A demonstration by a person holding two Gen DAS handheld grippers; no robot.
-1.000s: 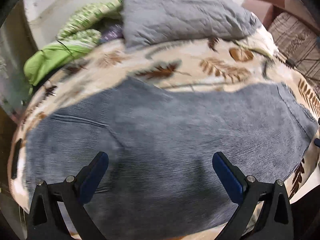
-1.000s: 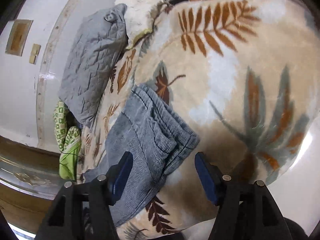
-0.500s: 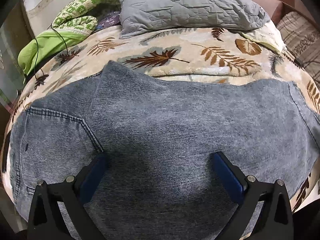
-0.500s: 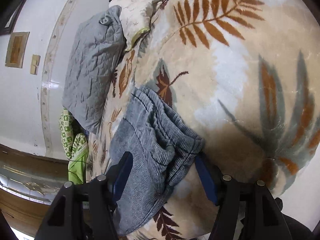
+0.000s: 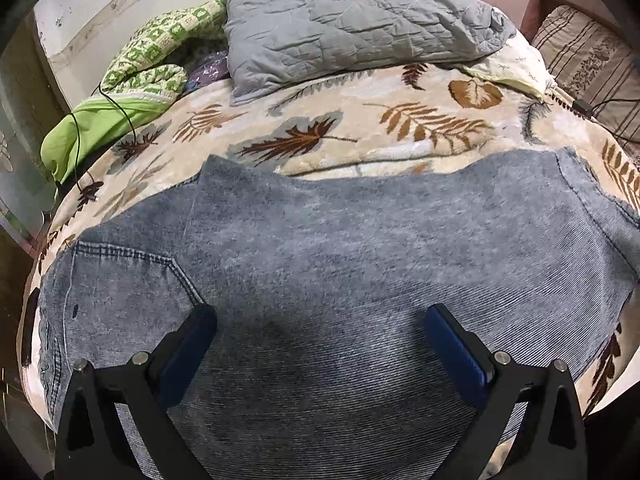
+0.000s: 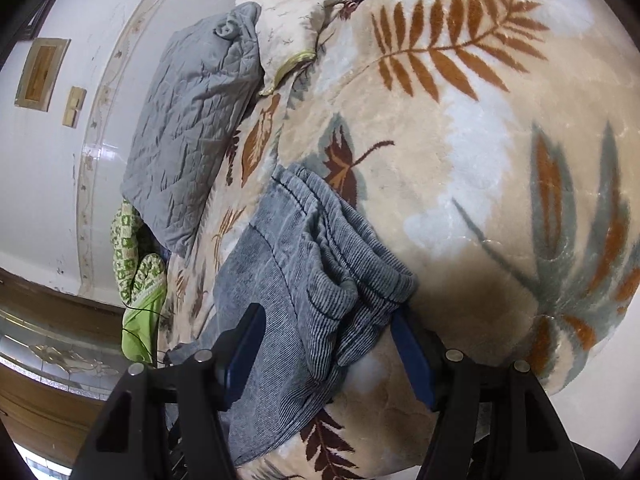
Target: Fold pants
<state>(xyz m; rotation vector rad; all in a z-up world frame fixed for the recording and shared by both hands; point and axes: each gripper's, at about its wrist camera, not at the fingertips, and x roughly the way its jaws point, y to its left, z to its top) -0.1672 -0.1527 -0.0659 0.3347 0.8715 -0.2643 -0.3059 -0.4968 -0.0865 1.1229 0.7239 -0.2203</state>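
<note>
Blue-grey jeans (image 5: 340, 248) lie flat across a leaf-patterned blanket (image 5: 360, 120), with a back pocket at the left. My left gripper (image 5: 324, 344) hovers open just over the seat and thigh, and its blue pads (image 5: 192, 352) are apart with only flat denim beneath. In the right wrist view the leg ends of the jeans (image 6: 304, 256) are bunched in ridged folds. My right gripper (image 6: 328, 352) is open around that bunch, and its pads (image 6: 412, 356) stand beside the cloth without pinching it.
A grey quilted pillow (image 5: 352, 20) and a cream pillow (image 5: 512, 64) lie at the head of the bed. Green cloth (image 5: 120, 92) with a black cable (image 5: 76, 136) lies at the left, and a striped cushion (image 5: 584, 52) at the far right. The white wall (image 6: 48, 184) is close behind.
The left view has steadied and come nearer to the jeans. The right gripper has closed in on the leg ends, which now lie between its fingers.
</note>
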